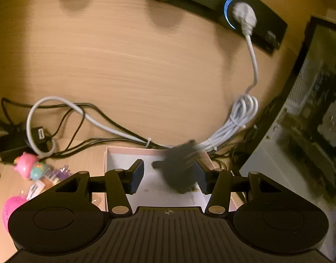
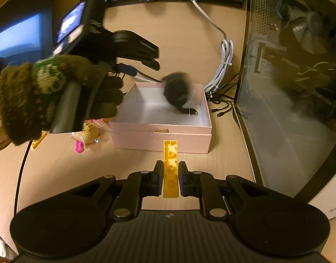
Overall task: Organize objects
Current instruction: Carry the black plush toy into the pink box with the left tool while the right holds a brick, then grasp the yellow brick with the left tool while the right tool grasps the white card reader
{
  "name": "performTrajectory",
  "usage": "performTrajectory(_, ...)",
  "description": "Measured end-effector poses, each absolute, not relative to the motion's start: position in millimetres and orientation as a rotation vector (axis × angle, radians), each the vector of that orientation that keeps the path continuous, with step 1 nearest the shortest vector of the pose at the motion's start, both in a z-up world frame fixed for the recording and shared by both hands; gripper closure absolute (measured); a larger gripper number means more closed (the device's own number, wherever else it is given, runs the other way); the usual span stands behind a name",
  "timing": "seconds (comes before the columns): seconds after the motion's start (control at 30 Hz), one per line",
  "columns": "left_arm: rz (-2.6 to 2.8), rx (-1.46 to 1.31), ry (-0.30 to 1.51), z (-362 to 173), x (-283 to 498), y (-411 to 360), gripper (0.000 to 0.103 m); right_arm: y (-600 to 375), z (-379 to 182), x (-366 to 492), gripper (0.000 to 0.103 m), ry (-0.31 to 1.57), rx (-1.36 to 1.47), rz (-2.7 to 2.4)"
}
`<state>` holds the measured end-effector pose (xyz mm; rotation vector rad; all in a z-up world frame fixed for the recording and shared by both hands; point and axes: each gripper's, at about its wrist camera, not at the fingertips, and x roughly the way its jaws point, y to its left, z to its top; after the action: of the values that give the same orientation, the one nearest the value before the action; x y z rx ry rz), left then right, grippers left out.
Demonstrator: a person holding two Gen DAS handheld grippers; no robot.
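Observation:
A pale pink open box [image 2: 161, 135] stands on the wooden desk; it also shows in the left wrist view [image 1: 115, 153]. A dark fuzzy object [image 1: 181, 171], blurred by motion, is inside the box at its far right side [image 2: 177, 89]. My left gripper [image 1: 168, 175] is open above the box, the dark object between its fingers but free. In the right wrist view the left gripper [image 2: 154, 61] hangs over the box's far left corner. My right gripper [image 2: 170, 179] is shut on a long yellow brick [image 2: 170, 168], in front of the box's near wall.
White and black cables [image 1: 233, 118] lie behind the box. A black power strip [image 1: 244, 15] runs along the back. A computer case with a glass side [image 2: 288, 87] stands at the right. Pink and other small toys [image 1: 30, 166] lie left of the box.

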<state>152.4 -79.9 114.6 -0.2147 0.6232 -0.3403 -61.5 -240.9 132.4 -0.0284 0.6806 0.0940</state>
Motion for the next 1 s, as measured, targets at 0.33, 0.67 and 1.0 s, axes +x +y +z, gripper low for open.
performTrajectory(0.33, -0.201, -0.196, 0.628, 103.0, 47.1, 35.9, 0.049, -240.9, 164.3, 24.9, 0.089, 0.592, 0.025, 0.169)
performTrajectory(0.67, 0.036, -0.156, 0.741, 68.7, -9.4, 121.3, 0.049, -206.6, 148.9, 108.2, 0.023, 0.658, 0.051, 0.176)
performTrajectory(1.0, 0.07, -0.069, 0.768, 52.4, 56.4, 159.0, 0.049, -160.2, 109.1, 14.6, 0.016, 0.7, -0.103, 0.223)
